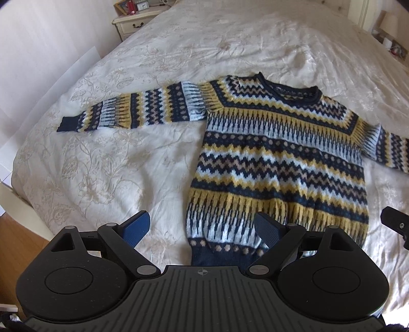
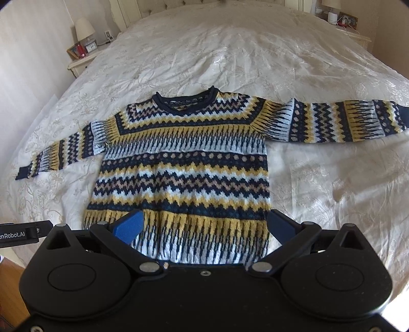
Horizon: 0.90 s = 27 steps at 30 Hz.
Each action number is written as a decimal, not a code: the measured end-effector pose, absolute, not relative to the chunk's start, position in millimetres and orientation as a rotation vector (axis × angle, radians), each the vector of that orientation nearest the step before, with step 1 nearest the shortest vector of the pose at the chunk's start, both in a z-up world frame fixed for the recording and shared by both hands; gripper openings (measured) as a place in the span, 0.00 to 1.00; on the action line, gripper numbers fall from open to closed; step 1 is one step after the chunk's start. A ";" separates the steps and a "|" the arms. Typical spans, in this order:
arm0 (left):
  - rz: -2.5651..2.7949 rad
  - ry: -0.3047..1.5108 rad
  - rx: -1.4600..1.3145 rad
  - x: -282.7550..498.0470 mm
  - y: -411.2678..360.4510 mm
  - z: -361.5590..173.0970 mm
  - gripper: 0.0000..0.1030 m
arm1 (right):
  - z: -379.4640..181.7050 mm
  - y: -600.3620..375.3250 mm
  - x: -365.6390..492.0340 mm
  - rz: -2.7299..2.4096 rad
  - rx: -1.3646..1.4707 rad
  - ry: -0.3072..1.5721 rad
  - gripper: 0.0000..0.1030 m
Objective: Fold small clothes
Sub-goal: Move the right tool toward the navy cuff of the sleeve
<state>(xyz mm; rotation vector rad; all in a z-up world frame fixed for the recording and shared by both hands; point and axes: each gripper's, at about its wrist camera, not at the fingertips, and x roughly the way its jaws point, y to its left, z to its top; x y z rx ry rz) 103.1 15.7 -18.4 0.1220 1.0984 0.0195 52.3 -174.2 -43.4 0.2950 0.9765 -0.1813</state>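
A small knitted sweater [image 1: 276, 158] [image 2: 179, 166] with navy, yellow, white and tan zigzag bands lies flat and face up on the bed, both sleeves spread sideways, neck at the far side. My left gripper [image 1: 202, 229] hovers open above the sweater's lower left corner, with nothing between its blue pads. My right gripper [image 2: 204, 227] hangs open over the hem's middle to right part, also holding nothing. The hem's nearest edge is hidden behind the right gripper's body. A black part of the right gripper [image 1: 395, 224] shows at the edge of the left wrist view.
The cream embroidered bedspread [image 1: 115, 166] [image 2: 332, 191] covers a wide bed. A bedside cabinet [image 1: 130, 24] with a clock and a frame stands at the far left, another with a lamp [image 2: 332, 7] at the far right. Wooden floor [image 1: 18, 240] lies beside the bed's left edge.
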 end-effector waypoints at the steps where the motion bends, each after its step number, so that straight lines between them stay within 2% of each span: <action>1: 0.020 1.078 0.119 109.6 15.7 -16.6 0.87 | -42.9 -176.1 57.3 -0.171 0.304 0.959 0.99; 15: -0.134 0.923 0.129 186.2 10.5 -18.0 0.87 | -23.0 -195.3 102.9 -0.205 0.248 0.624 0.99; 23: -0.221 0.896 0.137 213.2 8.6 -30.3 0.86 | -21.0 -210.3 120.9 -0.327 0.153 0.626 0.99; 27: -0.246 0.932 0.107 221.8 8.1 -33.3 0.76 | -25.4 -228.5 126.4 -0.278 0.097 0.700 0.98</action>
